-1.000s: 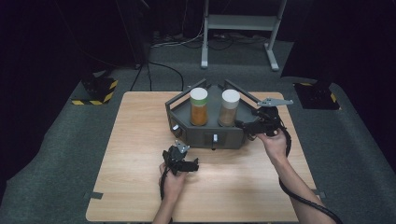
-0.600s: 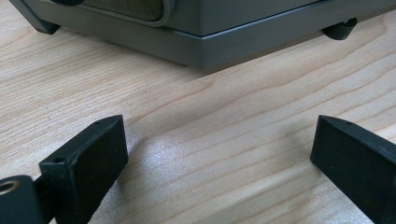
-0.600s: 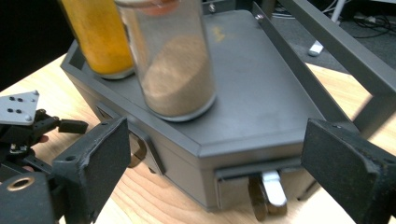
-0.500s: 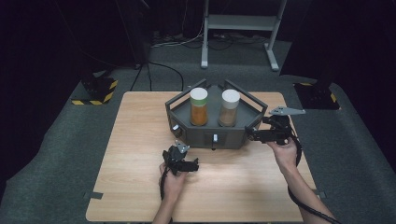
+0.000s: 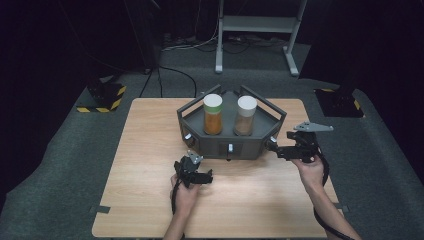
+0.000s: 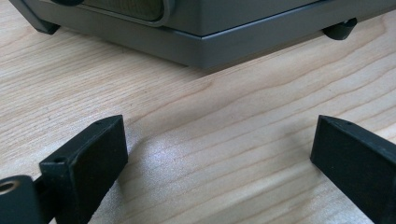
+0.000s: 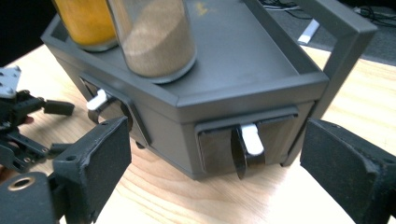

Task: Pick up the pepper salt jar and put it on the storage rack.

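High view: grey rack (image 5: 227,145) w/ orange jar (image 5: 212,115) & brown jar (image 5: 246,116) at table centre; left gripper (image 5: 196,175) near its front, right gripper (image 5: 280,150) at its right corner. Left gripper view: jaws wide apart, empty, over bare table (image 6: 210,135). Right gripper view: jaws wide apart, empty, framing a drawer tab (image 7: 251,139); prob. approach step, next needs closing in on that tab.

The left tool (image 6: 219,154) hovers wide apart over the table (image 6: 210,135), near a grey rack (image 6: 196,28).

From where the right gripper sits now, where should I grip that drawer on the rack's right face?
Take the white handle tab on the right drawer, coming straight at that face. It stands upright and proud of the panel, centred between the right gripper's open jaws, so closing across its narrow sides looks most secure.
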Demonstrator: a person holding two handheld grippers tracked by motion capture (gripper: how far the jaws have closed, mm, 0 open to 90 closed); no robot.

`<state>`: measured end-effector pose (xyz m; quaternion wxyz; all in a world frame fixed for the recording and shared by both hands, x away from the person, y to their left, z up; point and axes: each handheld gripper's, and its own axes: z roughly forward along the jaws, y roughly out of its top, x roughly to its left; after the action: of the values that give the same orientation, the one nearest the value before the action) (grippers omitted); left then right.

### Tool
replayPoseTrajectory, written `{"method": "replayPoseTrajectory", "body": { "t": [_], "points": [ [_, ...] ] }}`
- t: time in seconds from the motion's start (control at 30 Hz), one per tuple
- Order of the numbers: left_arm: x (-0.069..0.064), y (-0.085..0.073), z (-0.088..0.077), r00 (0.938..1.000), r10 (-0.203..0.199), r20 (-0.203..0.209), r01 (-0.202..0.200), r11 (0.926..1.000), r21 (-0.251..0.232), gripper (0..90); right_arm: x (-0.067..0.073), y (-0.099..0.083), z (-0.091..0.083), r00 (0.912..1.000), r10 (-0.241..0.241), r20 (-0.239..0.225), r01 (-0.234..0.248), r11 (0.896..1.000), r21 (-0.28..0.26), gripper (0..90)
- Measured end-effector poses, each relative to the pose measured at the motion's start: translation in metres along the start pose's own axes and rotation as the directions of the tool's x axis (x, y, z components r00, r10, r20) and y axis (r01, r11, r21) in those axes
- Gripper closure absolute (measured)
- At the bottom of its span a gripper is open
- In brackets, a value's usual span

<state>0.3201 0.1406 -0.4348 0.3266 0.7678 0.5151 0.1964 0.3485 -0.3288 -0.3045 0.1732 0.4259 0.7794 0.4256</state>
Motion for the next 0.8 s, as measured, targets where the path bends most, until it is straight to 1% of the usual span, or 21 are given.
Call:
{"method": "replayPoseTrajectory", "body": {
  "t": [0.13,0.2,0.27,0.57,0.8],
  "points": [
    [0.0,0.0,0.0,1.0,0.0,0.0,0.0,1.0,0.0,3.8,0.004,-0.007,0.001,0.9996,-0.023,0.017,0.022,0.999,0.023,8.0],
    [0.0,0.0,0.0,1.0,0.0,0.0,0.0,1.0,0.0,3.7,0.005,-0.009,0.002,0.9995,-0.024,0.021,0.024,0.999,0.028,7.9],
    [0.0,0.0,0.0,1.0,0.001,0.0,-0.001,1.0,0.001,3.8,0.004,-0.014,0.005,0.9997,-0.015,0.022,0.014,0.999,0.042,7.9],
    [0.0,0.0,0.0,1.0,0.001,-0.001,-0.001,1.0,0.001,3.8,0.002,-0.027,0.01,0.9997,0.005,0.025,-0.006,0.998,0.065,7.8],
    [0.0,0.0,0.0,1.0,0.002,-0.001,-0.002,1.0,0.001,3.9,0.003,-0.038,0.019,0.9993,0.023,0.029,-0.026,0.995,0.096,7.8]
  ]
}}
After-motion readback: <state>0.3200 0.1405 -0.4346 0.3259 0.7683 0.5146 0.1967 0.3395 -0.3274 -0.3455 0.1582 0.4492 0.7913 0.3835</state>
